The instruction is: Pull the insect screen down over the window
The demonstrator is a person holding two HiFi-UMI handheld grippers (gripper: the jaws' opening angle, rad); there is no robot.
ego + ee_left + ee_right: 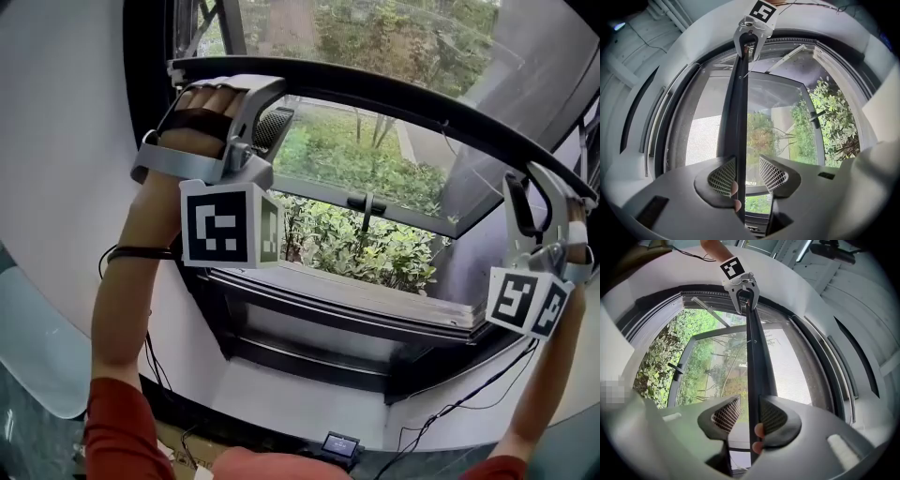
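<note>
The screen bar (394, 101) is seen high across the window (403, 159). It sits between the spread jaws of the left tool (746, 166) and right tool (749, 411), not pinched. It is likely stiff and light, best pulled evenly by both ends.

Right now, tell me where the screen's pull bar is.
Head view: the bar spans the upper window from left to right, passing through the open left gripper and right gripper near its ends.
</note>
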